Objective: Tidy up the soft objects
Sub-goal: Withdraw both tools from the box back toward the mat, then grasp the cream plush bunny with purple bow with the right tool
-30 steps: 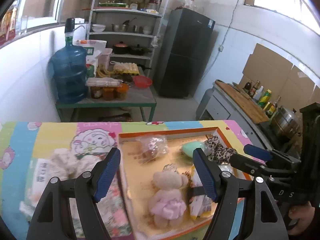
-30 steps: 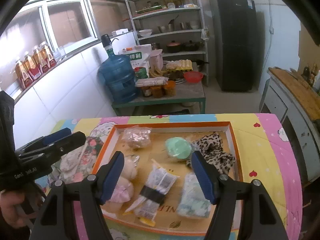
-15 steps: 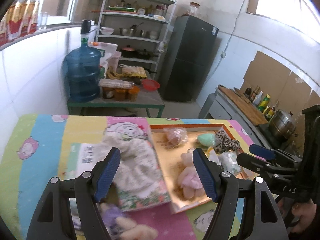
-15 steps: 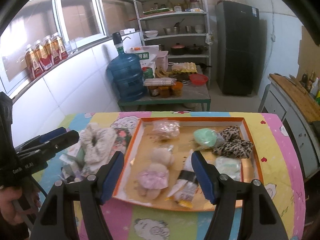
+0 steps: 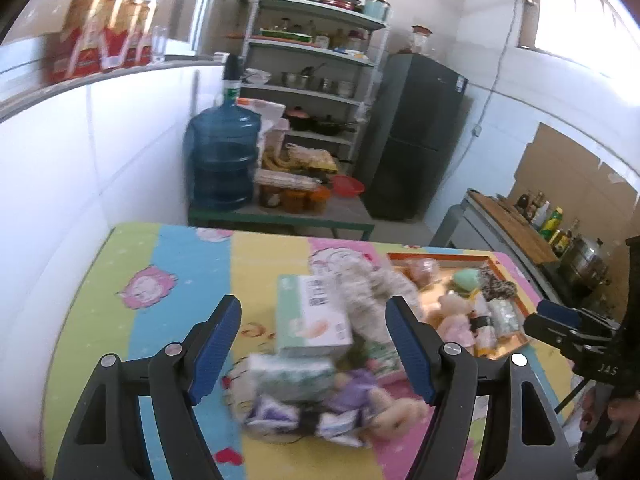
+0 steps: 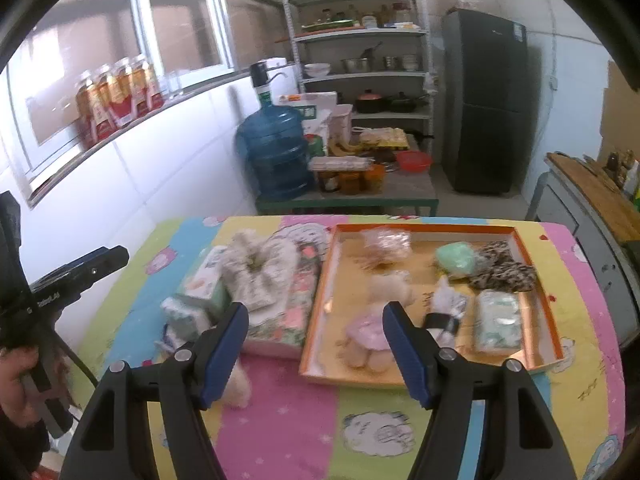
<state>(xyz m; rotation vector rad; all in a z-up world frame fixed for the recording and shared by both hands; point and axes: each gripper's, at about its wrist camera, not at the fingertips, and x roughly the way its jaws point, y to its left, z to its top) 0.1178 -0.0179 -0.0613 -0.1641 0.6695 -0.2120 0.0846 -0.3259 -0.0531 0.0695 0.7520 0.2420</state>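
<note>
Both grippers have pulled back and swung left since a second ago, so the loose pile left of the tray now fills the foreground. The left gripper [image 5: 314,354] hangs with its jaws wide apart over a purple plush doll [image 5: 370,394] and a wrapped tissue pack [image 5: 294,378], both blurred. The right gripper [image 6: 316,350] is likewise spread and empty. Behind the doll lie a green box [image 5: 312,314] and a fluffy white cloth [image 6: 256,270]. Farther right, the orange tray [image 6: 538,276] holds a pink-skirted bear [image 6: 374,320], a green sponge [image 6: 456,258] and a leopard scrunchie [image 6: 504,270]. Beyond the table stands a blue water jug [image 6: 276,152].
</note>
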